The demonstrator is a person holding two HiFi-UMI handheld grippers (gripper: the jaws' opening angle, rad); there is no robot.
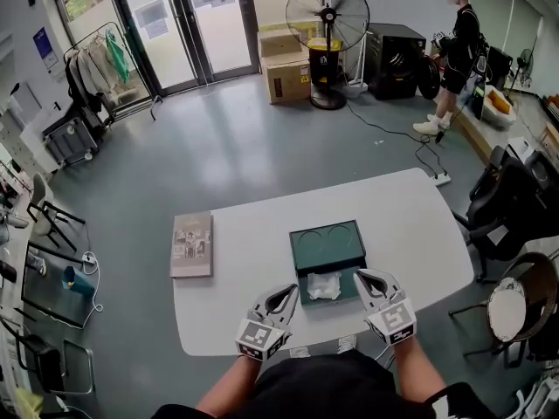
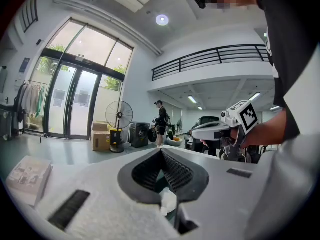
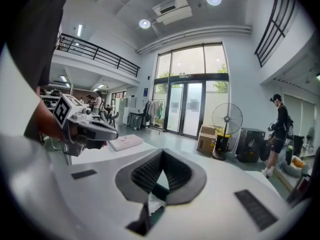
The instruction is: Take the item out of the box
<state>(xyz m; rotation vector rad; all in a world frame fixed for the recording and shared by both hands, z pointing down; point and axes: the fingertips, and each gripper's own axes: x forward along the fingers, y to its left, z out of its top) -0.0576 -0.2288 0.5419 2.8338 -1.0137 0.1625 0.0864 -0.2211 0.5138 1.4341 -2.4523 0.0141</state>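
A dark green box (image 1: 327, 236) lies open on the white table (image 1: 253, 321), right in front of me. In its near half rests a crumpled white item (image 1: 324, 286). My left gripper (image 1: 292, 291) hovers by the box's near left corner with its jaws shut and empty. At the near right corner my right gripper (image 1: 360, 276) is shut too, holding nothing. In the left gripper view the jaw tips (image 2: 161, 151) meet, with the white item (image 2: 168, 201) showing below them. The right gripper view shows its own closed tips (image 3: 162, 153) above the same item (image 3: 156, 204).
A flat grey booklet (image 1: 192, 244) lies on the table's left part. Chairs (image 1: 511, 208) stand beside the table on the right. Far back are a floor fan (image 1: 327, 16), cardboard boxes (image 1: 286, 72) and a standing person (image 1: 454, 51).
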